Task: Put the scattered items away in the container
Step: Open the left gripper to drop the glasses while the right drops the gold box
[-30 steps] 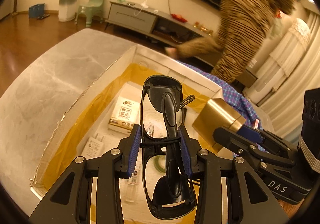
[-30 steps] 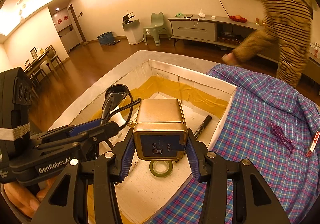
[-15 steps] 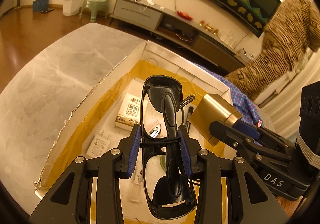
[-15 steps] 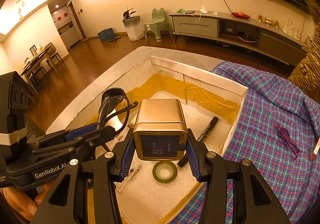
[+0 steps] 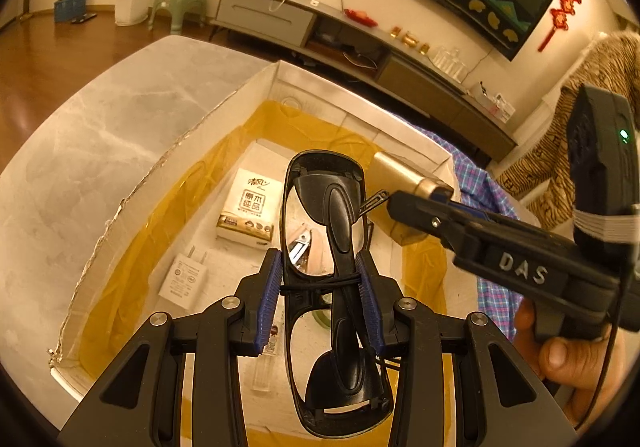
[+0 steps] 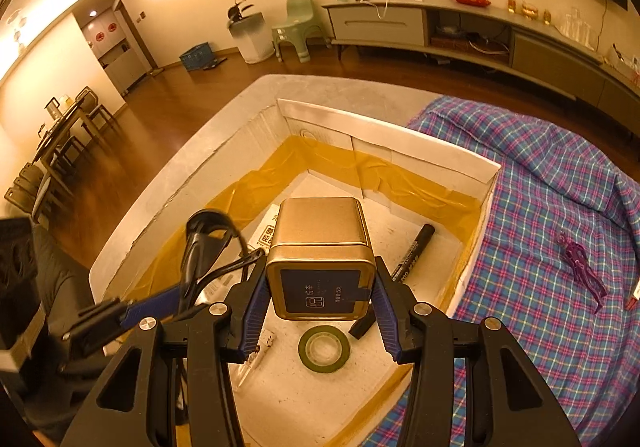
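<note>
My left gripper (image 5: 322,303) is shut on folded black sunglasses (image 5: 334,231) and holds them above the white cardboard box (image 5: 352,115). My right gripper (image 6: 320,313) is shut on a gold square tin (image 6: 320,247), also held above the box (image 6: 400,135). In the left wrist view the tin (image 5: 400,175) and right gripper show at the right. In the right wrist view the sunglasses (image 6: 204,243) show at the left. On the box floor lie a tissue pack (image 5: 250,207), a white plug adapter (image 5: 184,275), a black marker (image 6: 412,247) and a green tape roll (image 6: 324,349).
The box stands on a grey marble table (image 5: 80,151), with yellow tape lining its inner walls. A plaid cloth (image 6: 560,239) lies to the right of the box with a purple clip (image 6: 580,263) on it. A person in a striped top (image 5: 600,87) stands at the far right.
Both grippers have moved further in over the box with their loads. The person in the striped top has moved off to the right.
</note>
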Available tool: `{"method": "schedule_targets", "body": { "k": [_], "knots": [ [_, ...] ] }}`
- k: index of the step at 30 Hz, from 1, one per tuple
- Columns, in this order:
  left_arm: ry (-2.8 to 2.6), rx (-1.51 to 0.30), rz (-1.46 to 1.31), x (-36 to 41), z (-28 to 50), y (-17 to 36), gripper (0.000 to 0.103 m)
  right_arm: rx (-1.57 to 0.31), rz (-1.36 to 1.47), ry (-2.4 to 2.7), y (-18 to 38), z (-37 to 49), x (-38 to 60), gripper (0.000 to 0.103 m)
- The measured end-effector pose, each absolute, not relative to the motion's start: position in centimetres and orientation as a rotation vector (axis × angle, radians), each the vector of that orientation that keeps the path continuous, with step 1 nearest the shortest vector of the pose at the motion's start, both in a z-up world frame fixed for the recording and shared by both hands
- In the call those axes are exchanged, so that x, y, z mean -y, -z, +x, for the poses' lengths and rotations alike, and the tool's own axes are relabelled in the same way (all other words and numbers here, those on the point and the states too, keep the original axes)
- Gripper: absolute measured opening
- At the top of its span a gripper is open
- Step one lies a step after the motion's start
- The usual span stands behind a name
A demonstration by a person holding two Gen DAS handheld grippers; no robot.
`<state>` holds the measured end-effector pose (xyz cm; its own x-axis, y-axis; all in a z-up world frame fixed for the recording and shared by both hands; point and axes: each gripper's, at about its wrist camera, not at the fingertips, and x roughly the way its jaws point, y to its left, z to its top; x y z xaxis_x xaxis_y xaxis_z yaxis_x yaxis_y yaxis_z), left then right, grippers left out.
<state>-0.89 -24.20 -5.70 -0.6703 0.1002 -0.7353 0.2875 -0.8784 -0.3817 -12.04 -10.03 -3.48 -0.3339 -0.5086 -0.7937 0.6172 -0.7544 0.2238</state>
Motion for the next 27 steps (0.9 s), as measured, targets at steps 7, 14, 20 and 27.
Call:
{"method": "schedule_targets", "body": {
  "k": [7,14,20,27],
  "knots": [
    [2.661,-0.791,1.233,24.9,-1.1,5.9,0.039,-0.187,1.249,2.110,3.7,-13.5,11.5,0.049],
    [2.618,-0.919,1.235,26.4,-1.0,6.1,0.039,-0.182,1.306,2.099,4.2,-15.2,12.8,0.049],
    [2.583,-1.036,1.169,28.2,-0.6,5.9,0.039,-0.143,1.369,2.092,5.0,-17.1,13.5,0.049],
    [2.567,-1.068,1.171,28.5,-1.2,6.0,0.039,-0.139,1.429,2.084,6.1,-18.8,14.7,0.049]
  ]
}}
